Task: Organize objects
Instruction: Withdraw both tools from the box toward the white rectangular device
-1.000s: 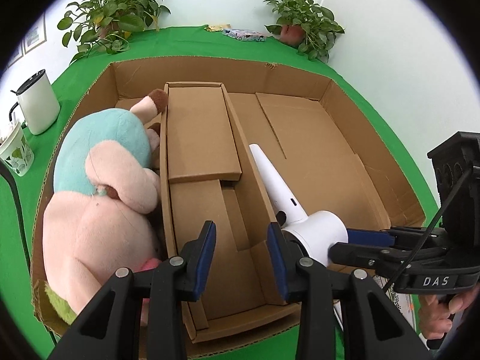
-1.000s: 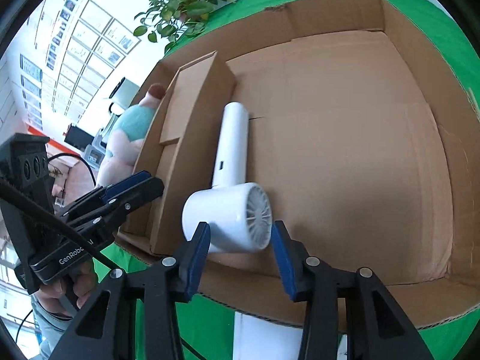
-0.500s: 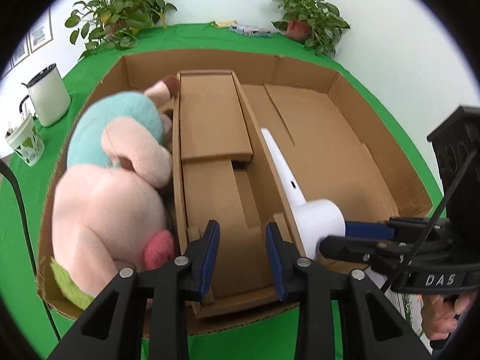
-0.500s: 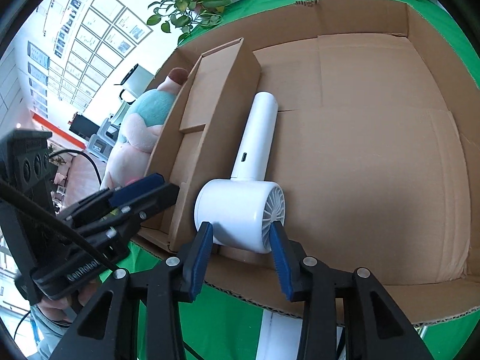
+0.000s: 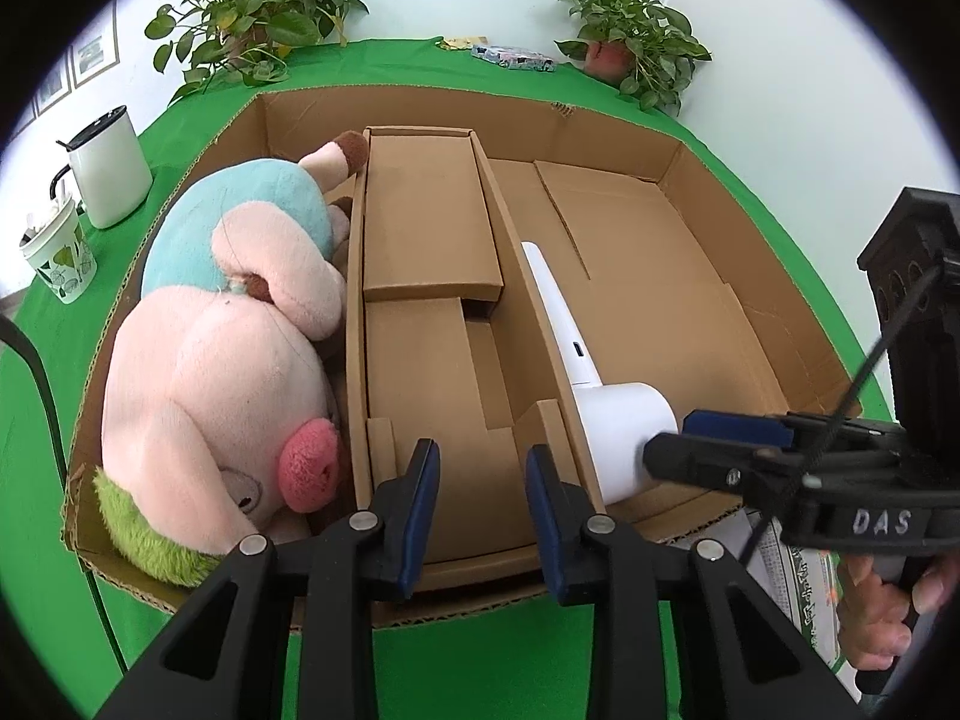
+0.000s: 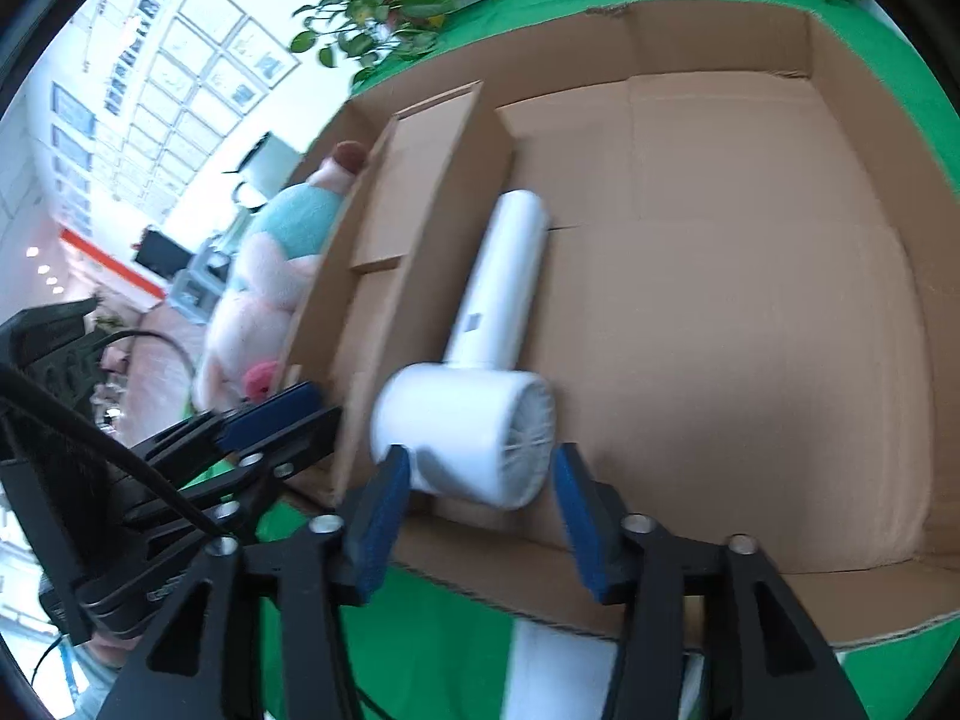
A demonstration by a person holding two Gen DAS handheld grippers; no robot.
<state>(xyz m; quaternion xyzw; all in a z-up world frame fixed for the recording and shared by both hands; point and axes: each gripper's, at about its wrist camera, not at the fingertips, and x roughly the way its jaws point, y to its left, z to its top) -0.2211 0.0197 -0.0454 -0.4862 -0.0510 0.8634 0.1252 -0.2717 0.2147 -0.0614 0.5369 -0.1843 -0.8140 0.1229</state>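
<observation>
I see the white hair dryer [image 6: 480, 384] lying in the cardboard box [image 6: 750, 324], handle toward 12 o'clock. My right gripper [image 6: 480, 501] stands wide around its head, seemingly apart through blur. My left gripper [image 5: 480, 501] gapes empty.

One big box [image 5: 708, 138] holds one inner tray [image 5: 432, 324], one plush pig [image 5: 228, 372] and one white hair dryer [image 5: 618, 420]. Two potted plants [image 5: 252, 18] stand at the back. One white jug [image 5: 111, 168] and one paper cup [image 5: 57, 258] sit beside the box.
</observation>
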